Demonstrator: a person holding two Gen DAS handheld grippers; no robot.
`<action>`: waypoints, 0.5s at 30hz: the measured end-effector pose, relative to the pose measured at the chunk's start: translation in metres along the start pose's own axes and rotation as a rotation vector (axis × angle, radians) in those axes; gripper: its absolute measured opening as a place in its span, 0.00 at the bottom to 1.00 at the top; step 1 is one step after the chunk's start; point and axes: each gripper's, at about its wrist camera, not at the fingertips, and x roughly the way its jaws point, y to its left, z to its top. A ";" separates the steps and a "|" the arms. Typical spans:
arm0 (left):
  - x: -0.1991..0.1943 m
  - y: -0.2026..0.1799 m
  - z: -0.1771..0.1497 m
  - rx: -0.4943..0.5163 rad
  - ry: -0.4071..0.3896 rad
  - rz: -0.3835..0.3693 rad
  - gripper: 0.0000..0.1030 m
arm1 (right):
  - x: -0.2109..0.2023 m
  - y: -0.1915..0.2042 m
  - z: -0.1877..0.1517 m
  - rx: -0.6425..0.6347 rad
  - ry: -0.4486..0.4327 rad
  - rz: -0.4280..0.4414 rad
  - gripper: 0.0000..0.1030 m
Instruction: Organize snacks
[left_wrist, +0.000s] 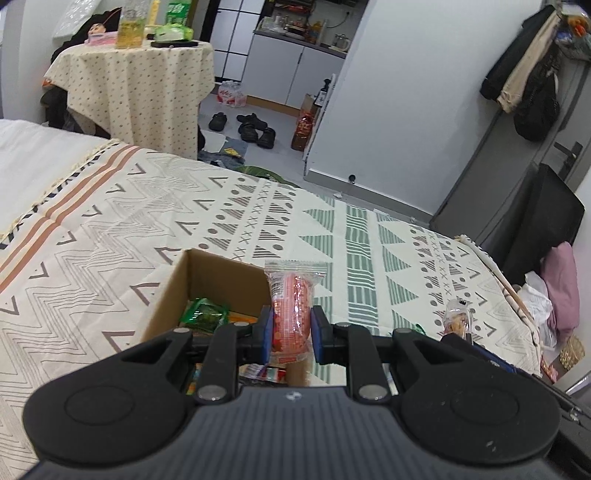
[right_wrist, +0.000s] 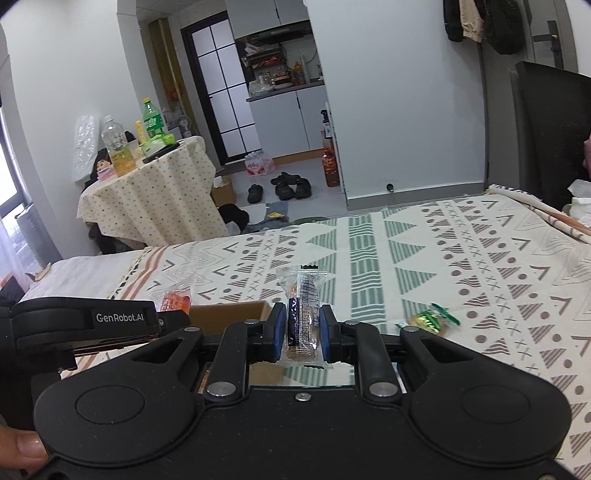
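A: So what are the two grippers doing right now?

B: Both are clamped. The left gripper (left_wrist: 291, 328) points forward and down, blue pads (left_wrist: 268, 328) squeezed in on a pink snack pack (left_wrist: 291, 314) that stands upright between them.

A: And the other one?

B: The right gripper (right_wrist: 303, 330) sits just beside it, tilted down a bit less, pads pinching a clear-wrapped snack bar (right_wrist: 303, 314). You can see a thumb (right_wrist: 22, 448) at its lower left edge.
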 end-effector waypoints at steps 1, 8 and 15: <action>0.001 0.005 0.002 -0.011 0.001 0.002 0.19 | 0.002 0.003 0.000 0.000 0.001 0.003 0.19; 0.000 0.032 0.010 -0.069 -0.006 0.019 0.19 | 0.017 0.025 -0.002 -0.011 0.016 0.042 0.19; 0.012 0.055 0.011 -0.121 0.022 0.038 0.19 | 0.036 0.044 -0.006 -0.017 0.039 0.087 0.19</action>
